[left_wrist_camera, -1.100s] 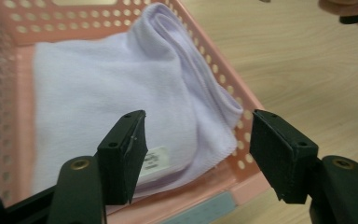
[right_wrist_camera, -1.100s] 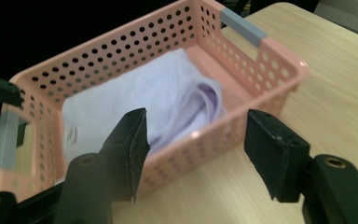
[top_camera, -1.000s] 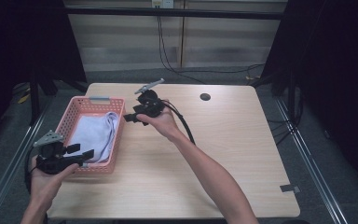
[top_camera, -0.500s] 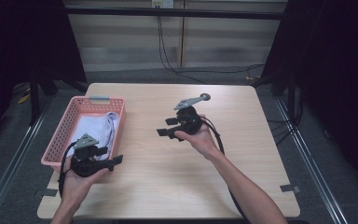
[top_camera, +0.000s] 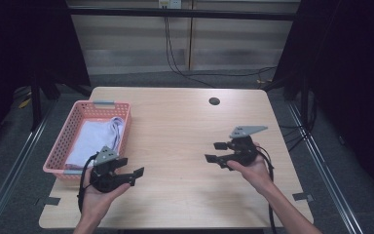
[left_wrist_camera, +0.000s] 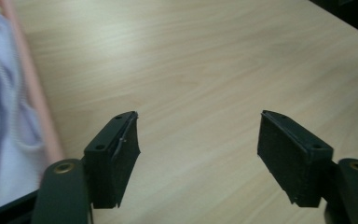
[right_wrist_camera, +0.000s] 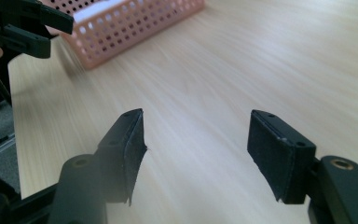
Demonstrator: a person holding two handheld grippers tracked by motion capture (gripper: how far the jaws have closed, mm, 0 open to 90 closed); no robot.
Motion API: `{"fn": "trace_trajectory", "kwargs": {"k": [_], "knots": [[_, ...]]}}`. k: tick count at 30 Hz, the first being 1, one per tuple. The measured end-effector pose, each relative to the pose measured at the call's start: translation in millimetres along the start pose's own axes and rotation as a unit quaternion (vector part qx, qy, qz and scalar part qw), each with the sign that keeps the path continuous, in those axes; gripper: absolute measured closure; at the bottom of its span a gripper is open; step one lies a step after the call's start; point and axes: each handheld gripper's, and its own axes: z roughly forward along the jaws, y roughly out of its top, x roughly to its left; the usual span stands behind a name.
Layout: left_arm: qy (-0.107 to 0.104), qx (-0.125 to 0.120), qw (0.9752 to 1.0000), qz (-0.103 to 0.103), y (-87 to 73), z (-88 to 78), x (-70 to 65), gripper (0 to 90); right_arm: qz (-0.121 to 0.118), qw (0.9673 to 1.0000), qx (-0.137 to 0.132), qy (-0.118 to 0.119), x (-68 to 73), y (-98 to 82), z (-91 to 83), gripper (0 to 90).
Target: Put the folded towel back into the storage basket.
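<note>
Left gripper point(top_camera: 135, 167): jaws stand wide apart with nothing between the black pads point(left_wrist_camera: 121, 161); they have just been opening. It hangs over bare wood near the table's near-left edge, jaws aimed toward the table's middle.
Right gripper point(top_camera: 215, 152): jaws spread wide, pads point(right_wrist_camera: 279, 158) empty and touching nothing. It hovers over the near-right part of the table, jaws aimed leftward toward the other gripper, well apart from it.
Pink perforated plastic basket point(top_camera: 124, 113): just beside the left gripper's fingers, on their far-left side; in the left gripper view its pink rim point(left_wrist_camera: 35, 88) runs past the left finger. From the right gripper's fingers it lies far ahead and to the left point(right_wrist_camera: 135, 25).
Basket axis: long side runs from the near table edge to the far one, slightly slanted; open top faces up.
Pale lilac folded cloth point(top_camera: 95, 139): lies inside the basket, long side along the basket's length, touched by neither gripper.
Light wooden table top point(top_camera: 175, 126): bare between the two sets of fingers.
Round dark hole in the table point(top_camera: 214, 101): beyond the right gripper's fingers, toward the far edge.
Black cables on the floor point(top_camera: 175, 58): farthest back, past the table.
</note>
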Motion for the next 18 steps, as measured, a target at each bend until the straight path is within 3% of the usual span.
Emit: {"fn": "trace_trajectory", "kwargs": {"k": [7,10,14,18], "knots": [[-0.022,0.032,0.9991,0.017,-19.0,17.6,-25.0,29.5,0.042,0.9985,-0.008,-0.035,-3.2,-54.4,-43.5,35.6],[-0.028,0.044,0.998,0.036,-28.6,21.2,-35.6,29.3,0.053,0.9972,-0.016,-0.05,1.5,-72.9,-56.0,35.2],[-0.041,0.051,0.9966,0.05,-37.4,21.3,-40.3,28.4,0.074,0.9951,-0.02,-0.063,3.9,-99.9,-62.7,33.5],[-0.036,0.068,0.9958,0.05,-37.8,28.4,-38.8,26.7,0.057,0.9947,0.004,-0.086,0.5,-103.9,-57.3,28.5]]}}
